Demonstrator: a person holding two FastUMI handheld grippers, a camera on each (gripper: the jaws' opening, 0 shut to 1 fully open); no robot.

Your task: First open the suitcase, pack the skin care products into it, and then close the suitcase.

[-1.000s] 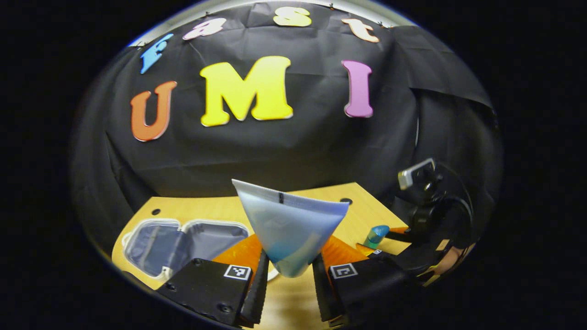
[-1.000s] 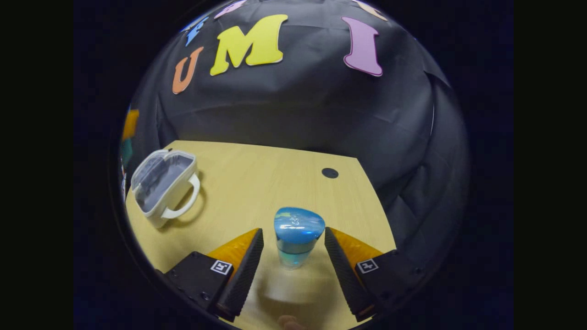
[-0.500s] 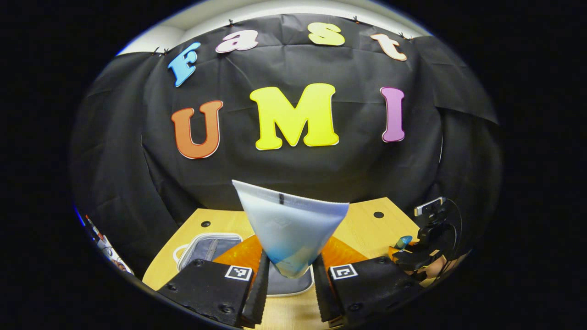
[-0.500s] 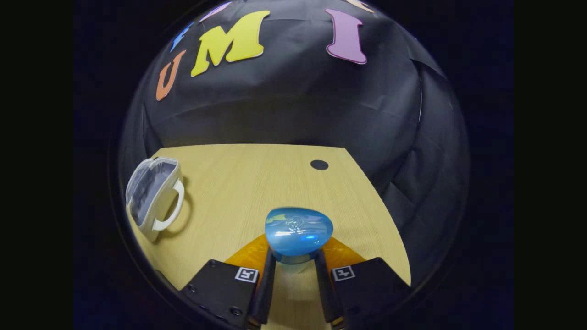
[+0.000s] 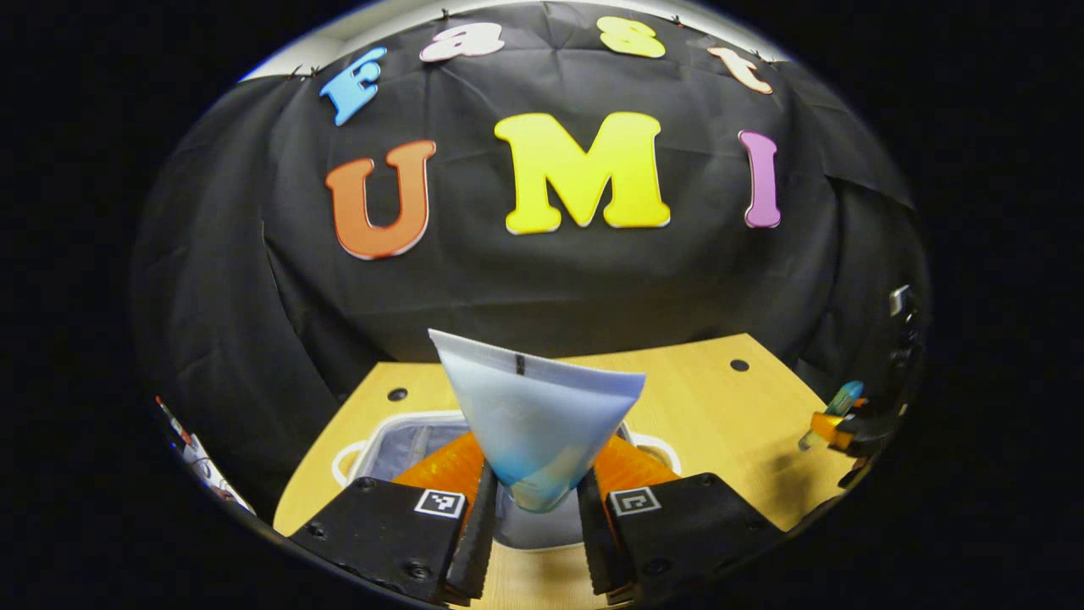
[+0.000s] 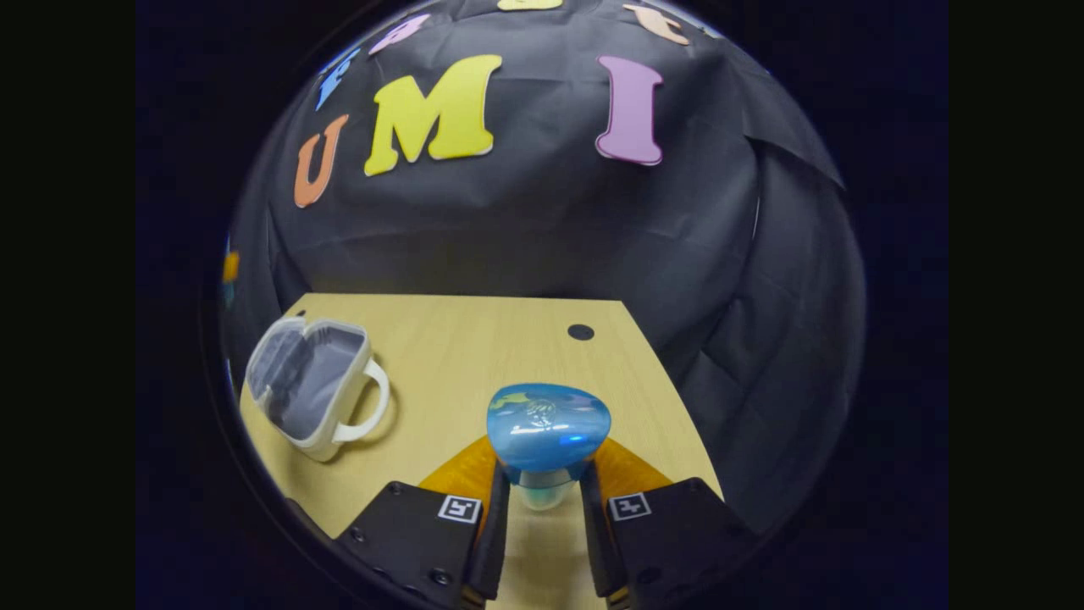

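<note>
In the left gripper view my left gripper (image 5: 532,517) is shut on a pale blue squeeze tube (image 5: 535,415), crimped end up, held over the open white suitcase (image 5: 398,436) with its grey lining. In the right gripper view my right gripper (image 6: 542,508) is shut on a small bottle with a glossy blue cap (image 6: 548,436), raised above the wooden table (image 6: 474,356). The open suitcase (image 6: 309,390) lies at the table's left there, handle toward the middle. Far right in the left gripper view, the right gripper (image 5: 834,419) carries the blue-capped bottle (image 5: 843,396).
The wooden table (image 5: 720,407) has a round dark cable hole (image 6: 580,331) near its far right corner and another (image 5: 397,394) at the far left. The black cloth wall stands close behind the table's far edge.
My left gripper has carried the tube over the suitcase, which now lies right beneath it. My right gripper closed on the blue-capped bottle and lifted it off the table.
</note>
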